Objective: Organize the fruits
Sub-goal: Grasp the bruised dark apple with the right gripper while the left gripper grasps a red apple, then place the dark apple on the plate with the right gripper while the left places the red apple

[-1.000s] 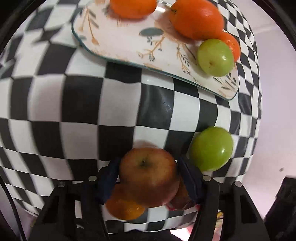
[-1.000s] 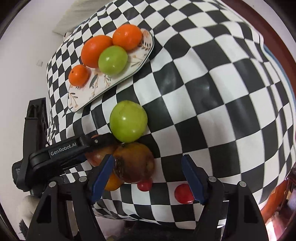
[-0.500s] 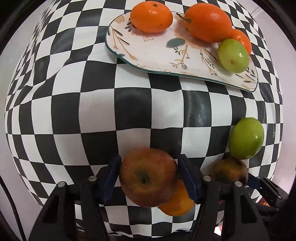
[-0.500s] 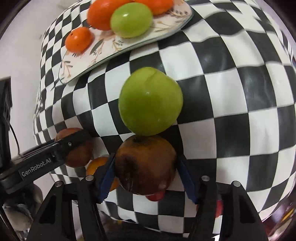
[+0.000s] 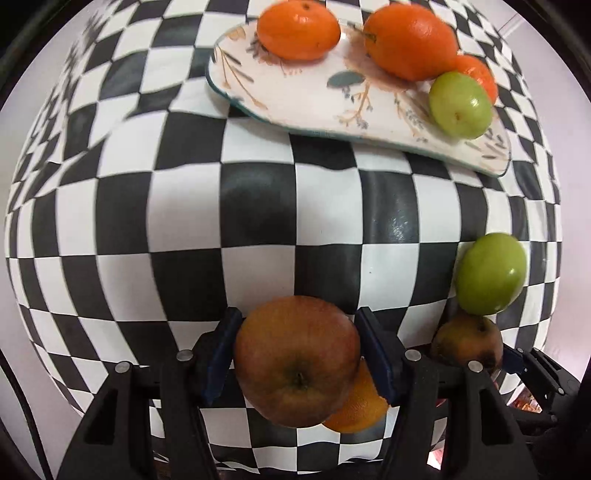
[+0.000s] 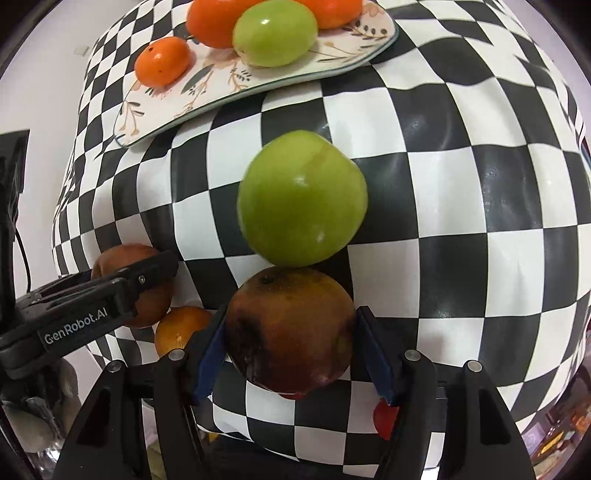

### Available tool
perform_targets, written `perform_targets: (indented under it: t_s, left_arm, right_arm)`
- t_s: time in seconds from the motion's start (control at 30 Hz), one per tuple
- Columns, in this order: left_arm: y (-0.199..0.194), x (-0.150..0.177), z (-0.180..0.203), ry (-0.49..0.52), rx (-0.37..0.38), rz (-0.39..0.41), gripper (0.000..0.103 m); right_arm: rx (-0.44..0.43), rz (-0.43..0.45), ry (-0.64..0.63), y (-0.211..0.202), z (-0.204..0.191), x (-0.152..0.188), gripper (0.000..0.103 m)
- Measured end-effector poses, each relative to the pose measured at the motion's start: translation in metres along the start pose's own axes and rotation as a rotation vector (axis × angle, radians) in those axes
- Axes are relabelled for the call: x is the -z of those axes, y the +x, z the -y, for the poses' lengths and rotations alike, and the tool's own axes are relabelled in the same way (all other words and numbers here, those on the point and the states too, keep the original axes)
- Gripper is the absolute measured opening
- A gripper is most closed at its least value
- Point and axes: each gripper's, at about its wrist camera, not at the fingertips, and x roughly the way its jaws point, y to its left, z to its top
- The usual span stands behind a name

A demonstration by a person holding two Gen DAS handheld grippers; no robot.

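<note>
Checkered cloth covers table; pale wall behind.

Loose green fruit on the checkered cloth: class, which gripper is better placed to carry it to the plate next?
Neither is free: the left gripper holds a red apple, the right gripper a bruised fruit. Right looks better: the green fruit touches its load.

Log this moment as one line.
left gripper: shut on red apple | right gripper: shut on bruised fruit | plate: four fruits

bright, even light — fisheye warp, slight blur
</note>
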Motion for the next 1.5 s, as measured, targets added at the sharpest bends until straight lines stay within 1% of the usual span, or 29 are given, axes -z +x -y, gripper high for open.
perform_targets:
  t_s: [0.07,0.17,0.27,0.33,0.4,0.47,0.5,0.57,0.6,0.7,0.77,0.9,1.0,1.13,1.27,1.37,1.43,1.47,1.5]
  left_arm:
    - [-0.012,0.002,-0.003,-0.004,0.025,0.02,0.061]
    - [-0.039,0.002,-0.005,-0.008,0.068,0.053,0.061]
    - [-0.07,-0.012,-0.009,-0.015,0.113,0.092,0.061]
    - [-0.089,-0.024,-0.012,-0.019,0.137,0.115,0.061]
    - [-0.098,-0.044,-0.024,-0.022,0.152,0.115,0.061]
    - [-0.103,-0.063,-0.031,-0.036,0.162,0.113,0.061]
    - [-0.103,-0.075,-0.033,-0.04,0.155,0.109,0.061]
    - [-0.099,-0.1,-0.039,-0.048,0.14,0.104,0.061]
    - [-0.095,-0.119,-0.043,-0.052,0.129,0.093,0.061]
    - [-0.084,-0.144,-0.055,-0.066,0.114,0.062,0.061]
    - [-0.074,-0.159,-0.056,-0.063,0.111,0.034,0.061]
    - [-0.056,-0.173,-0.058,-0.071,0.109,-0.027,0.061]
    - [-0.044,-0.174,-0.057,-0.075,0.106,-0.06,0.061]
    - [-0.036,-0.173,-0.056,-0.075,0.096,-0.08,0.061]
    - [-0.027,-0.173,-0.054,-0.072,0.095,-0.112,0.061]
    - [-0.029,-0.173,-0.055,-0.08,0.108,-0.096,0.062]
    - [-0.037,-0.173,-0.056,-0.078,0.113,-0.078,0.075]
    - [-0.041,-0.173,-0.056,-0.072,0.108,-0.067,0.085]
    - [-0.045,-0.173,-0.056,-0.067,0.102,-0.058,0.087]
  right_arm:
    - [-0.019,0.01,0.001,-0.006,-0.001,0.002,0.068]
    - [-0.076,0.034,0.015,-0.029,0.0,0.004,0.068]
    - [-0.135,0.085,0.018,-0.06,-0.007,-0.004,0.068]
    - [-0.167,0.118,0.009,-0.08,-0.015,-0.018,0.068]
    - [-0.191,0.15,-0.004,-0.095,-0.025,-0.036,0.068]
    - [-0.181,0.171,-0.02,-0.1,-0.035,-0.058,0.068]
    - [-0.166,0.183,-0.031,-0.1,-0.042,-0.073,0.068]
    - [-0.147,0.179,-0.043,-0.099,-0.04,-0.093,0.068]
    - [-0.135,0.171,-0.047,-0.093,-0.045,-0.105,0.068]
    - [-0.079,0.147,-0.074,-0.076,-0.057,-0.132,0.068]
    - [-0.061,0.13,-0.084,-0.068,-0.061,-0.141,0.068]
    - [-0.035,0.083,-0.089,-0.047,-0.068,-0.156,0.068]
    - [-0.023,0.061,-0.088,-0.039,-0.069,-0.16,0.068]
    - [-0.034,0.041,-0.071,-0.031,-0.066,-0.167,0.069]
    - [-0.041,0.016,-0.056,-0.024,-0.071,-0.176,0.069]
    - [-0.036,-0.003,-0.047,-0.022,-0.071,-0.18,0.07]
    - [-0.044,-0.004,-0.043,-0.018,-0.077,-0.186,0.078]
    - [-0.046,-0.003,-0.036,-0.021,-0.077,-0.186,0.085]
    - [-0.038,0.003,-0.035,-0.025,-0.077,-0.187,0.091]
